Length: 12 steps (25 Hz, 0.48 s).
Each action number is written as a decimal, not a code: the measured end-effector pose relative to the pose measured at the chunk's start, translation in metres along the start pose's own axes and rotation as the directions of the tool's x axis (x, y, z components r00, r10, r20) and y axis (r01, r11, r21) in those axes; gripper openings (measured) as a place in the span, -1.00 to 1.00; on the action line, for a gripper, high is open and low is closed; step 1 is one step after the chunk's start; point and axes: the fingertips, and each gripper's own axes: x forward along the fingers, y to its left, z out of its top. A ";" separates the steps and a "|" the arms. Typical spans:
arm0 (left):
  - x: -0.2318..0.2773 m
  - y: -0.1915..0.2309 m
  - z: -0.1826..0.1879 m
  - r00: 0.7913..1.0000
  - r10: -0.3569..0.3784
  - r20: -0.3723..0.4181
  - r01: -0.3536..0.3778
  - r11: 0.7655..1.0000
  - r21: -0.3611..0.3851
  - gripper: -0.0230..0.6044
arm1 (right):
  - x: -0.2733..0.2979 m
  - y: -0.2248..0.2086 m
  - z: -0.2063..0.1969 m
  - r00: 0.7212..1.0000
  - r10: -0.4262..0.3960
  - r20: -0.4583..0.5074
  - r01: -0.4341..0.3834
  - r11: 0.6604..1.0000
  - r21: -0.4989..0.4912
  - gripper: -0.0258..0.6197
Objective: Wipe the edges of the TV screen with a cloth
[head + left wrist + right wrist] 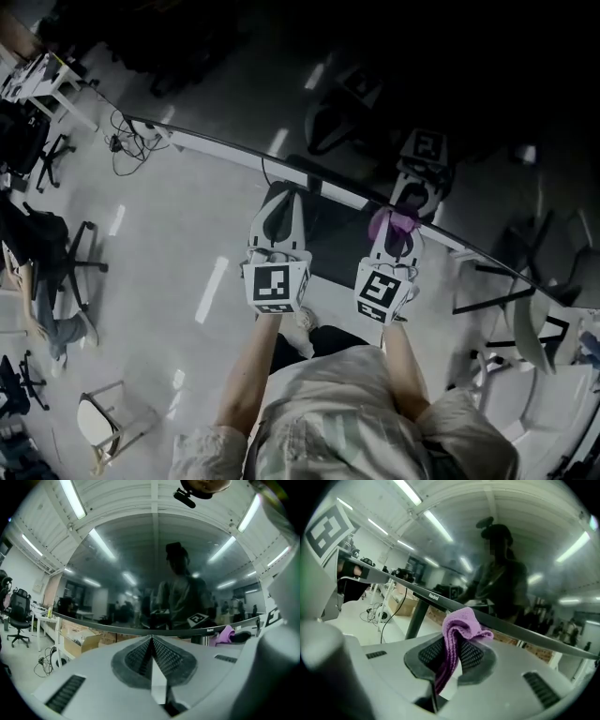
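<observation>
One purple cloth pinched lengthwise in the jaws of the right gripper, bunched end pointing forward at the lower bezel of the TV screen, tail trailing back between the pads. Bezel slanting upper left to lower right in head view. Left gripper alongside, jaws pressed together, empty.

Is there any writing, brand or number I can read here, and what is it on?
"Redmi": lower bezel of the TV screen, right gripper view.
Small print on that bezel in the left gripper view: too blurred to read.
Cubes on the left gripper and right gripper: square marker patterns, no words.
</observation>
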 end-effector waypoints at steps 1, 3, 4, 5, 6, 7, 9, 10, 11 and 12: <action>0.001 0.003 -0.001 1.000 -0.012 -0.001 0.012 1.000 0.005 -0.88 | -0.001 0.001 0.000 1.000 -0.005 -0.006 0.005 1.000 0.001 -0.73; 0.003 0.011 -0.002 0.999 -0.038 0.000 0.038 0.999 0.007 -0.88 | -0.004 0.014 0.002 1.000 0.004 -0.012 -0.005 1.000 -0.016 -0.73; 0.004 0.017 -0.002 0.999 -0.050 0.002 0.050 0.999 0.001 -0.88 | -0.005 0.026 0.005 1.000 0.013 -0.011 -0.013 0.999 -0.031 -0.73; 0.005 0.025 -0.001 0.998 -0.060 0.004 0.061 0.998 -0.004 -0.88 | -0.004 0.040 0.010 1.000 0.018 -0.008 -0.018 0.999 -0.041 -0.73; 0.006 0.036 0.000 0.997 -0.073 0.007 0.073 0.997 -0.006 -0.88 | -0.001 0.056 0.018 1.000 0.019 -0.004 -0.019 0.999 -0.043 -0.73; 0.007 0.046 0.002 0.996 -0.087 0.010 0.087 0.996 -0.004 -0.88 | 0.003 0.071 0.027 1.000 0.018 -0.002 -0.018 0.999 -0.040 -0.73; 0.008 0.068 0.011 0.993 -0.120 0.018 0.120 0.993 0.014 -0.88 | 0.014 0.099 0.047 1.000 0.015 0.003 -0.014 0.999 -0.033 -0.73; 0.008 0.080 0.017 0.990 -0.136 0.022 0.135 0.990 0.027 -0.88 | 0.019 0.113 0.055 1.000 0.012 0.003 -0.012 0.999 -0.031 -0.73; 0.007 0.093 0.022 0.988 -0.149 0.025 0.148 0.988 0.039 -0.88 | 0.024 0.128 0.063 1.000 0.009 0.003 -0.009 0.999 -0.032 -0.73; 0.006 0.109 0.027 0.987 -0.159 0.027 0.158 0.986 0.049 -0.88 | 0.029 0.143 0.071 1.000 0.007 0.003 -0.007 0.999 -0.031 -0.73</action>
